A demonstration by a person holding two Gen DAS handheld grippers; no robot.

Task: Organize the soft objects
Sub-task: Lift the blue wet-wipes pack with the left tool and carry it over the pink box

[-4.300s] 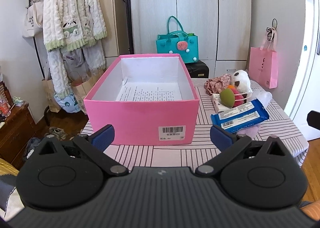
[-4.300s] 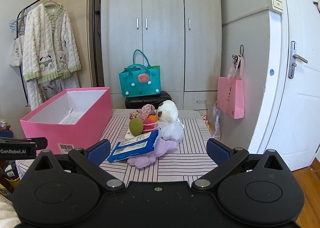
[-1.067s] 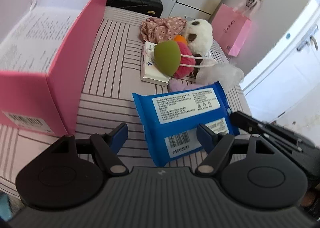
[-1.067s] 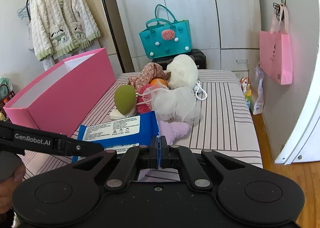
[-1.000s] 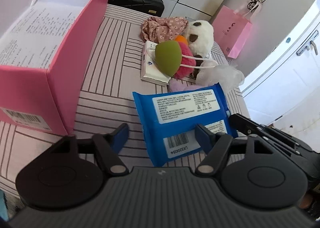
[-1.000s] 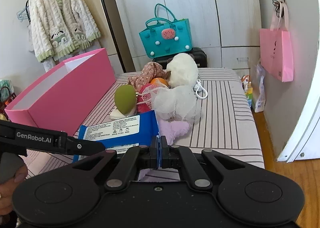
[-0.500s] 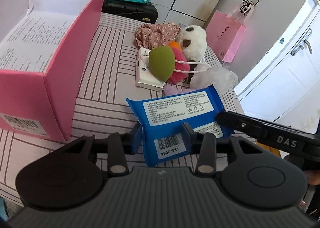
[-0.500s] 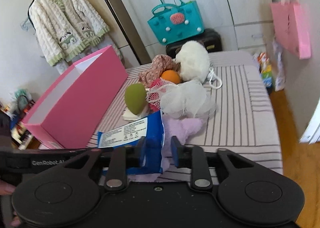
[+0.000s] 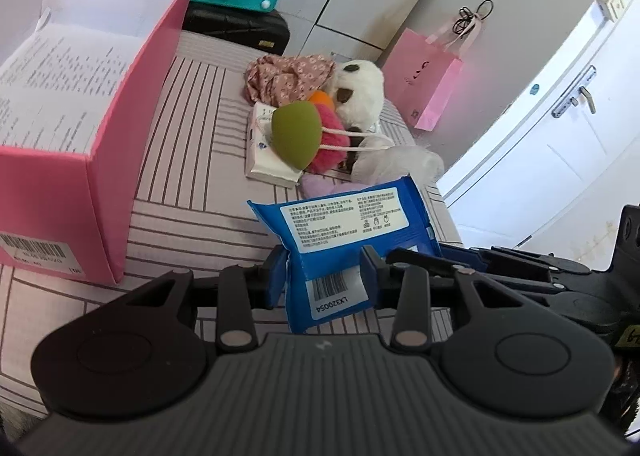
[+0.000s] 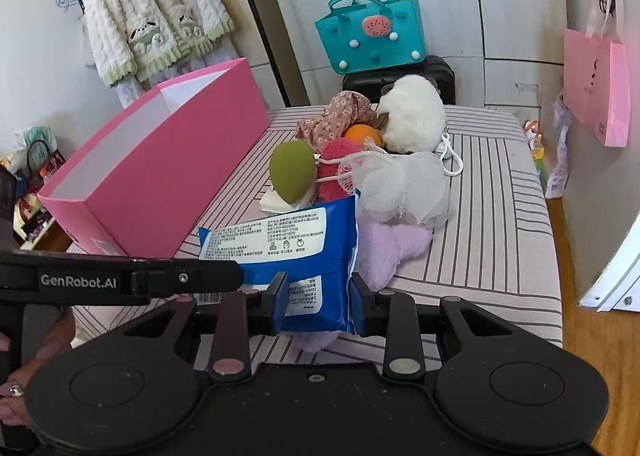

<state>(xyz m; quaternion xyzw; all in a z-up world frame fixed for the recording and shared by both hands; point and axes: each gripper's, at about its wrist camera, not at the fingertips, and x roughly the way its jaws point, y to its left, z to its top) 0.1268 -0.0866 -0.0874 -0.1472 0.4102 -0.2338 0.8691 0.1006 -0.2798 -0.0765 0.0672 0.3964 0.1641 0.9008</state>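
Note:
A blue wet-wipes pack lies at the near edge of the striped table; it also shows in the right wrist view. My left gripper is shut on its near end. My right gripper is shut on its right end. Behind it lies a pile: a green sponge, a red puff, a white mesh pouf, a lilac plush, a white plush and floral cloth. An open pink box stands on the left.
A white tissue pack lies under the sponge. A teal bag sits on a black case behind the table. A pink paper bag hangs on the right. A white cardigan hangs at the back left.
Both grippers have closed on the blue pack, and its ends are now pinched and buckled. The right gripper, shut and empty a second ago, opened and closed on the pack.

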